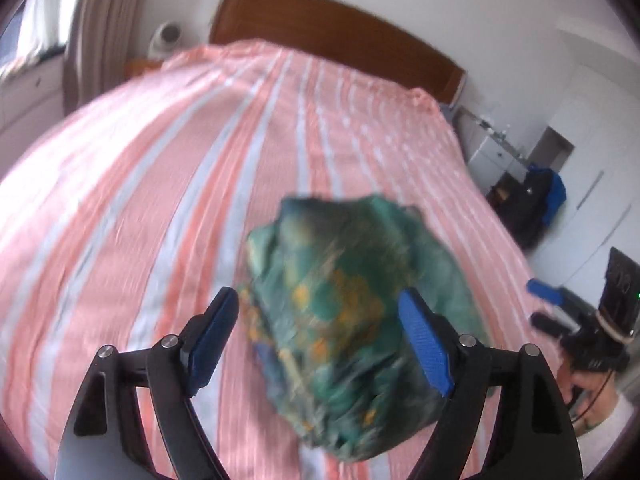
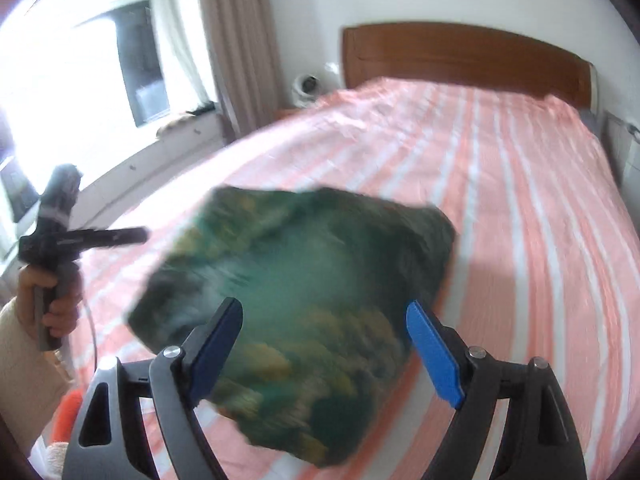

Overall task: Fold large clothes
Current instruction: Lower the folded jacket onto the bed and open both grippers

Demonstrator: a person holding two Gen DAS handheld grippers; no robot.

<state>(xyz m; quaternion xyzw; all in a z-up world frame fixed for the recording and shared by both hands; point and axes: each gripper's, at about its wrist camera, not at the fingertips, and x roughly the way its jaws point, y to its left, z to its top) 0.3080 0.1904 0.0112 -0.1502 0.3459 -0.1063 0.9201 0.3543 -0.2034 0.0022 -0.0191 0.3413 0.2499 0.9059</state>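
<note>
I see one bed (image 1: 140,200), covered in a pink-and-white striped sheet, filling most of both views, with one brown wooden headboard (image 1: 340,36) at its far end. On the sheet lies one folded garment (image 1: 352,304), green with yellow patches, a compact bundle near the bed's near edge. From my left gripper (image 1: 320,340) it sits ahead of and below the spread blue pads, showing between them; nothing is pinched, the jaws stand wide apart and empty. My right gripper (image 2: 326,350) is the same: jaws wide, gripping nothing, the bundle lying beyond and between the fingers, not touched by either pad. I count two grippers and two hands: the left hand (image 2: 48,300) shows in the right view, the right hand (image 1: 588,392) at the edge of the left view, partly cut off. Motion blur smears the garment's pattern, so I cannot make out its folds or edges.
</note>
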